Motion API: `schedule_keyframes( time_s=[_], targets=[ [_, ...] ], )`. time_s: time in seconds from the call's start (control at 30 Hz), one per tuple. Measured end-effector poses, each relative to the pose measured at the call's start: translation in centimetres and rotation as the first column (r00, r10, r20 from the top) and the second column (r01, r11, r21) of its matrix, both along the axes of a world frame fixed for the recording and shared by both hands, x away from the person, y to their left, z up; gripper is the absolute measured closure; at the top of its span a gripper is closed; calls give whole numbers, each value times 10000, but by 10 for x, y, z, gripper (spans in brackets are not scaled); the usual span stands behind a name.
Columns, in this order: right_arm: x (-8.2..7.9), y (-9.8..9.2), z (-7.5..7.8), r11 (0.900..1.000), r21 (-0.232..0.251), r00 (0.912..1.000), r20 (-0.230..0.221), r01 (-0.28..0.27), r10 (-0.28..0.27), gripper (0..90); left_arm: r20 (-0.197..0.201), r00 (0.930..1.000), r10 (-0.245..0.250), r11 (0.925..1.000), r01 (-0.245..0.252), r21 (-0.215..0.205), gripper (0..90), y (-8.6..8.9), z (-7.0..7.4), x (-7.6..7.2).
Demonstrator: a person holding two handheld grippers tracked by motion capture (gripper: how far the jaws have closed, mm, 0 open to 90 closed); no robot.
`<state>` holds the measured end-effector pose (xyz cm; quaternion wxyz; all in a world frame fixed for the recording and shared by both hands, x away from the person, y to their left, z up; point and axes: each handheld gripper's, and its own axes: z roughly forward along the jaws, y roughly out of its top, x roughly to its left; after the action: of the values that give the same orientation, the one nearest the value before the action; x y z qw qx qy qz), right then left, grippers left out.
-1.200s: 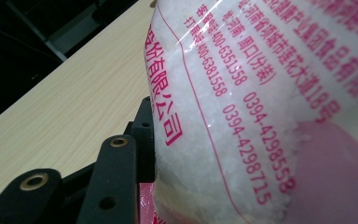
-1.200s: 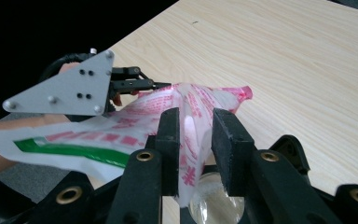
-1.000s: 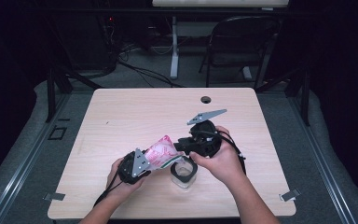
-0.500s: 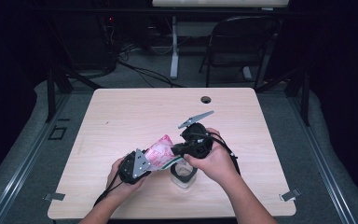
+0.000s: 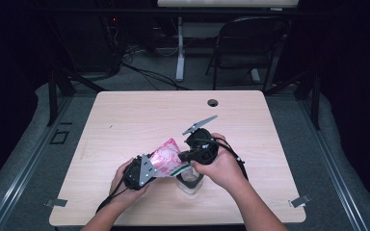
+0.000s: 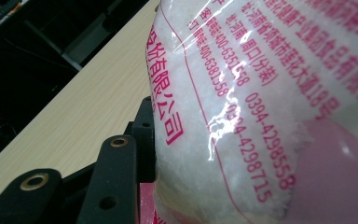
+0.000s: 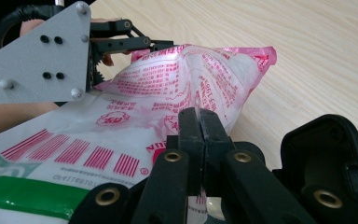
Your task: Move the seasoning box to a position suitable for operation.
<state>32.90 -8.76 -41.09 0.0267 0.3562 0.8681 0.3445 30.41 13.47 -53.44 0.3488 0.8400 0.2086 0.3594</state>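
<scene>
Pale wooden table [image 5: 125,120], soft sugar bag held over a clear jar.
Nearest, the right gripper [image 7: 199,122] pinches the bag's [image 5: 167,156] thin film; the left gripper [image 5: 147,168] clamps its full body above the jar [image 5: 189,182]. Limp, slippery, likely to sag: grip bunched film.

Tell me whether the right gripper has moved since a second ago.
Yes. In the high view the right gripper has shifted slightly down-left, away from the table's round hole, toward the glass jar; its jaws have just been closing on the bag.
</scene>
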Motion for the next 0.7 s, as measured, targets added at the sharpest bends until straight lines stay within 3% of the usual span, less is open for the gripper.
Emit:
schedule_keyframes(
  time_s=[0.2, 0.5, 0.7],
  targets=[
    [-1, -1, -1, 9998, -192, 9999, 88, -65, 66, 900, 239, 9997, -14, 9995, 7, 320, 604, -1, 1, 0],
    [-2, -6, 4, 10000, -19, 9995, 308, 33, -33, 900, 654, 9979, -46, 9973, -2, 733, 604, -3, 11, 3],
    [-5, -9, 8, 9997, 215, 9980, 615, 98, -111, 900, 1260, 9920, -92, 9938, -49, 1114, 605, -3, 22, 6]
  ],
)
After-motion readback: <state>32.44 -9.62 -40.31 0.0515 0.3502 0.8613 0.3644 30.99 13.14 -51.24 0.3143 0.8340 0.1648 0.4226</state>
